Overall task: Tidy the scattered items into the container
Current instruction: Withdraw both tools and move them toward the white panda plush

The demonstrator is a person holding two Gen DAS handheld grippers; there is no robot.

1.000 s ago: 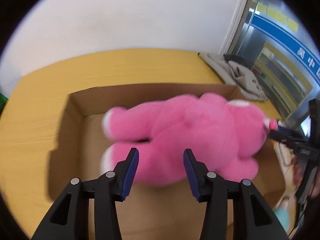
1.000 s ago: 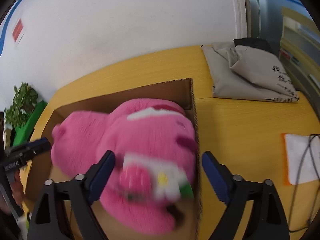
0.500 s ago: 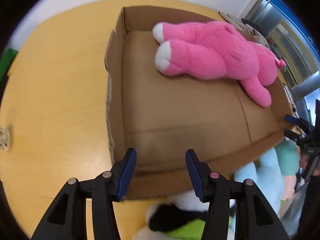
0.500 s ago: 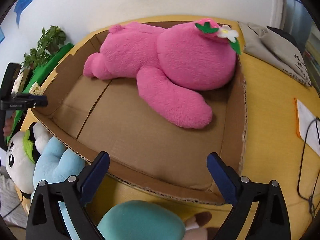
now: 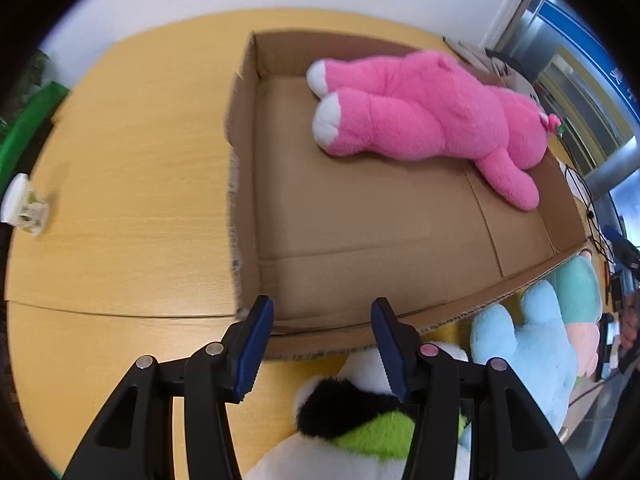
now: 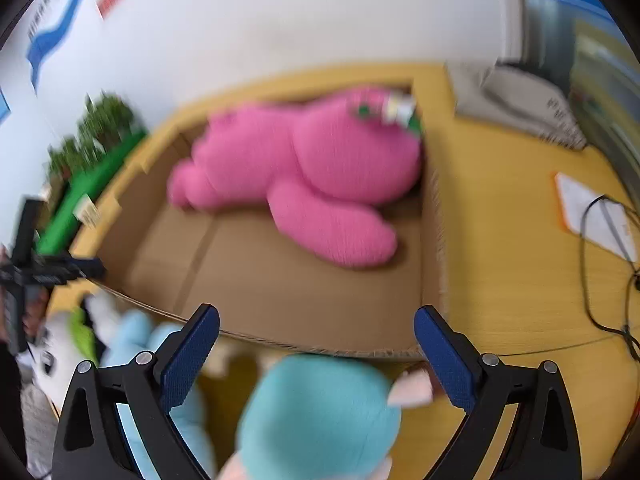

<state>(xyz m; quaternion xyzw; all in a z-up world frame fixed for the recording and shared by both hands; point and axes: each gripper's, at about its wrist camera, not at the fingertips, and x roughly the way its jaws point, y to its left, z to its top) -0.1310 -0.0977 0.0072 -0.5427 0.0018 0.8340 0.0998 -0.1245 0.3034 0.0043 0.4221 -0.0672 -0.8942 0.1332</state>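
Both grippers hang released over plush toys at the near edge of a cardboard box.

The left gripper (image 5: 322,330), jaws apart and holding nothing, hovers above a white, black and green plush (image 5: 360,420) partly hidden behind its fingers. The right gripper (image 6: 316,340), spread wide, sits over a teal plush (image 6: 320,412), cut off at the frame's bottom and blurred. A light blue plush (image 5: 528,348) lies between them. Inside the cardboard box (image 5: 244,184) on the yellow table (image 5: 120,200), a pink plush (image 5: 420,108) lies along the far wall.
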